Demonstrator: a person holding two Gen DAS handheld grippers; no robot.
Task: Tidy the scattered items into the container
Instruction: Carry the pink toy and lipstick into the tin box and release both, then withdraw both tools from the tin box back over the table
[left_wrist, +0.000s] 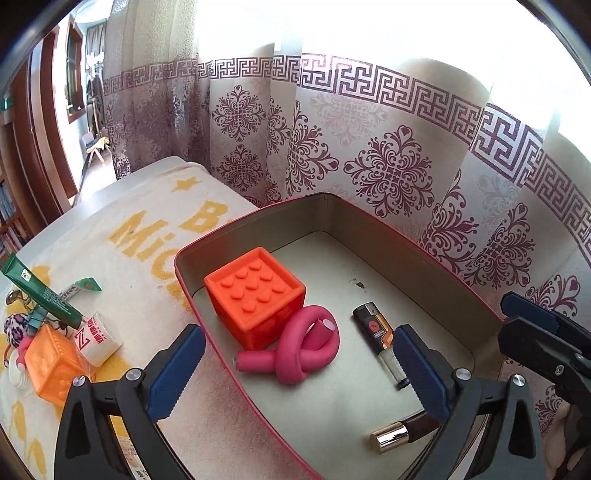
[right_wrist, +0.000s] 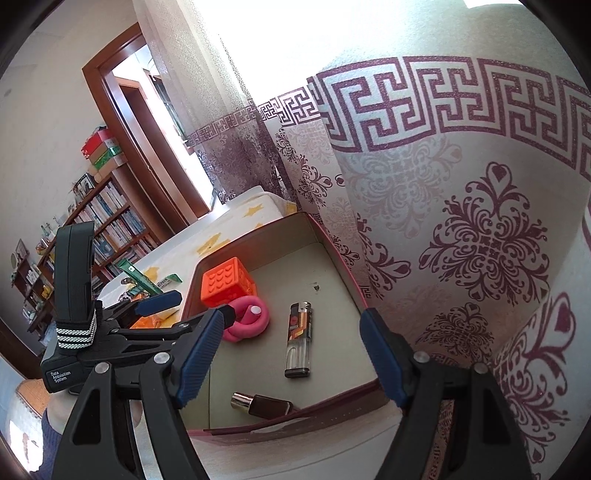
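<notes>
Patterned curtain (left_wrist: 388, 155), bookshelf (right_wrist: 107, 221), wooden doorframe (right_wrist: 122, 122), yellow-lettered towel (left_wrist: 122, 236).

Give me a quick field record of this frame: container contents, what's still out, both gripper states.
container: open tin on towel
inside: orange block, pink foam knot, lighter, lipstick
still out: green tube, second orange block, white packet, small clutter
left gripper: open, empty, over tin
right gripper: open, empty

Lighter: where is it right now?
The lighter lies flat on the tin floor, right of the pink knotted foam roller, with the lipstick nearer the camera in both views.
</notes>
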